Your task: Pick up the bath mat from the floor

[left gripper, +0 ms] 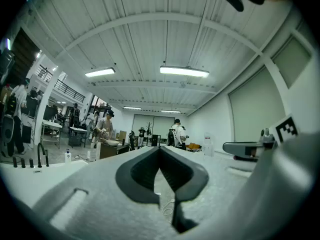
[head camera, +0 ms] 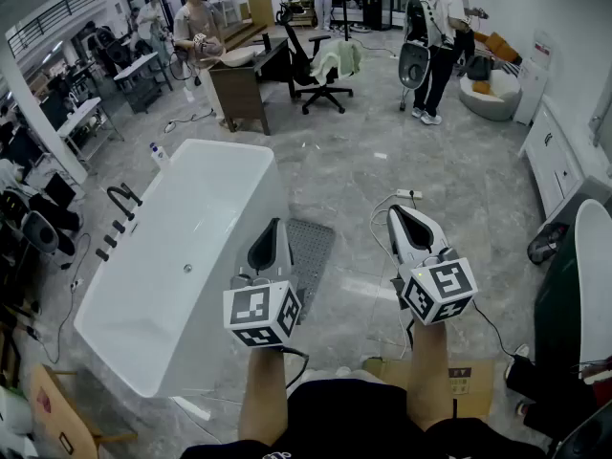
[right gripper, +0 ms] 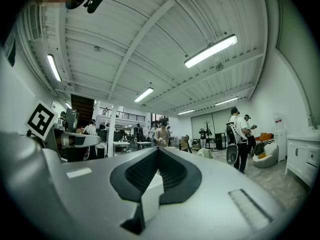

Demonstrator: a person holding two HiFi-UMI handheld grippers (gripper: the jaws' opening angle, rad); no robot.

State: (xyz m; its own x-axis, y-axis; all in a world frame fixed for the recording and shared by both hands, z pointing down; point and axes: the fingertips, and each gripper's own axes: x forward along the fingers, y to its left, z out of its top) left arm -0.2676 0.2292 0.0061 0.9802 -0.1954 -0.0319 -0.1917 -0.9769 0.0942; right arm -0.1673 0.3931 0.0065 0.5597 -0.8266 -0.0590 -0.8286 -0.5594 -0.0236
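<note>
Left tongs [head camera: 274, 228], right tongs [head camera: 397, 214] held level, closed; bath mat [head camera: 312, 252] beneath left.

You have no readable words or numbers; cubes on your left tool [head camera: 272, 229] and right tool [head camera: 401, 216] show only square markers.

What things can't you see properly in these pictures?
Bath mat: head view, left edge hidden behind the left gripper.
Bath mat, both gripper views: not shown; each gripper's own body covers most of the floor.
Cardboard box: head view, partly behind the right arm; print too small.
</note>
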